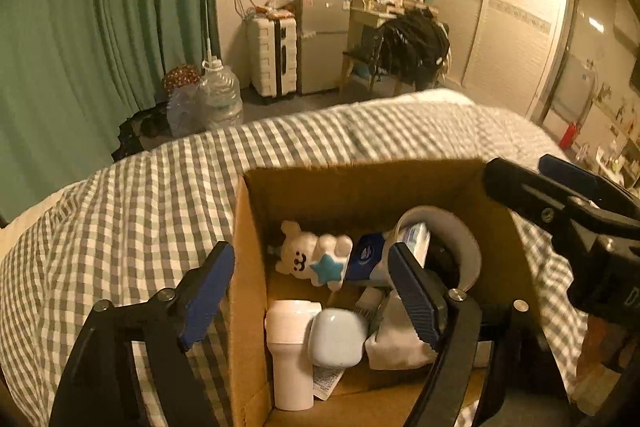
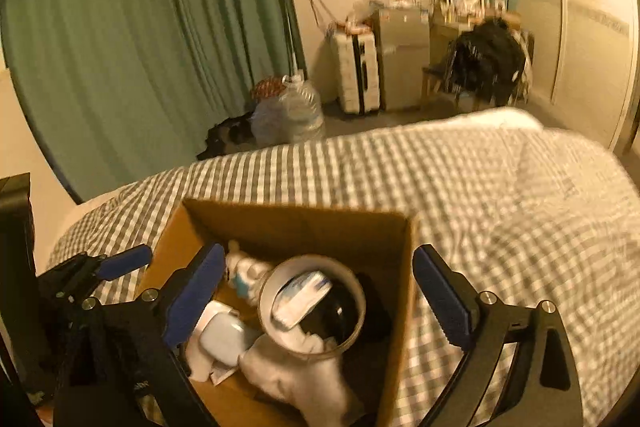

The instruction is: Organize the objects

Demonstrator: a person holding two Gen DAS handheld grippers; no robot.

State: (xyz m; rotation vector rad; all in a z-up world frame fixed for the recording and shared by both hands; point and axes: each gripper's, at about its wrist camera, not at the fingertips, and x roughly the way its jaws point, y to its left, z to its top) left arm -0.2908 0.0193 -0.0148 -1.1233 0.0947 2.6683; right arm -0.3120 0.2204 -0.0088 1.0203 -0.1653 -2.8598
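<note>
I am looking down from both wrist cameras into an open cardboard box [image 1: 248, 267] sitting on a bed with a grey checked cover [image 1: 120, 207]. The sorting looks nearly finished to me: everything small that I can see is already lying inside the box, and nothing loose is showing on the cover.

Inside, toward the centre of the left view, a white bear toy [image 1: 312, 255] is lying beside a blue-and-white tube [image 1: 370, 257]. A tape roll [image 1: 466, 247] is leaning at the right. Lower down are a white bottle [image 1: 290, 347], a pale blue case [image 1: 338, 337] and a white cloth [image 1: 394, 345].

My left gripper [image 1: 312, 299] is straddling the box's left wall, jaws spread, pinching nothing. My right gripper [image 2: 320, 299] is straddling the right wall, also spread and empty.
</note>
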